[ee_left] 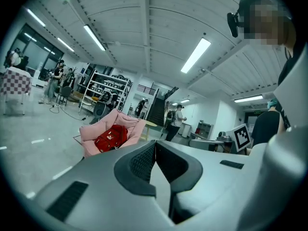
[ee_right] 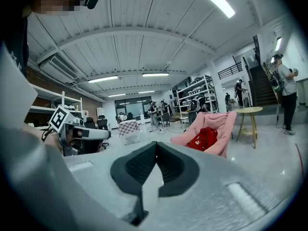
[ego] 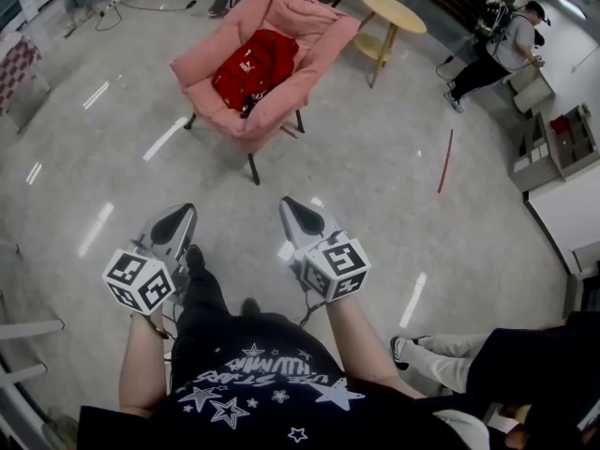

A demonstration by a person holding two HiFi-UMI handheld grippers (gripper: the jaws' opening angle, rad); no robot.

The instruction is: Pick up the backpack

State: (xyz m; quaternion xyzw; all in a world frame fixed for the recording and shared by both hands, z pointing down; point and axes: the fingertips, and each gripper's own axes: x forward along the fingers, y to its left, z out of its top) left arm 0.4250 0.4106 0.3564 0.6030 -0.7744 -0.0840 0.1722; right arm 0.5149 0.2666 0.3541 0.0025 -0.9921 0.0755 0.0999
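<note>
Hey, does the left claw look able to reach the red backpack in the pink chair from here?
Probably not yet. The left claw is shut, and the backpack lies in the chair well ahead across the floor; nothing blocks the way, so stepping closer should do.

**Backpack** [ego: 255, 68]: red fabric with a small white mark on its upper face. It lies slumped in the seat of a pink chair [ego: 314, 22]. In the head view it sits at about 11 o'clock. Its long axis runs from 1 to 7 o'clock, and dark straps show at its edge near 6 o'clock.
</note>
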